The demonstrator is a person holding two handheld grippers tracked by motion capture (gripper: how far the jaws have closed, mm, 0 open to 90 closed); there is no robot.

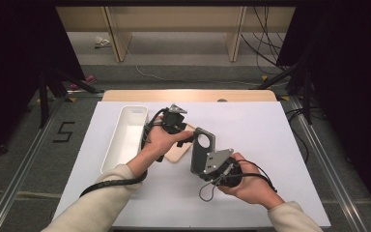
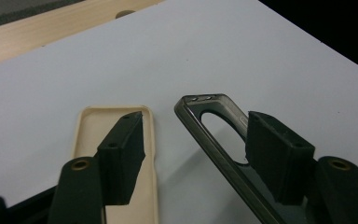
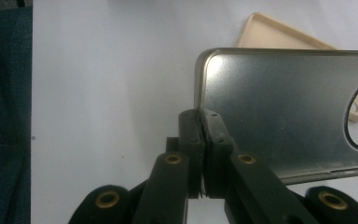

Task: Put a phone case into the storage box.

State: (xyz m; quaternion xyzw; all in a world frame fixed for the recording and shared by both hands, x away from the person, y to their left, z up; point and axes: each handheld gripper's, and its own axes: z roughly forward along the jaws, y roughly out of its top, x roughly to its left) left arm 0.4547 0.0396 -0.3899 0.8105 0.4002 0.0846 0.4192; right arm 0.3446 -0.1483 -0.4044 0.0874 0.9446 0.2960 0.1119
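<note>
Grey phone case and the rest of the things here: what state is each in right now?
Grey case: lifted, pinched at its edge.
Beige case: flat on the table, open side up.
White bin: upright, looks empty.
Right gripper: shut on the grey case.
Left gripper: open, astride the grey case's rim.

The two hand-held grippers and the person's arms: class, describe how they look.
Each hand-held gripper, left and right, is black with two blocky black jaws on arms fixed by brass-ringed pivots. A grey three-cornered plate sits on top of each. A black cable trails from the left one. The sleeves are cream.
</note>
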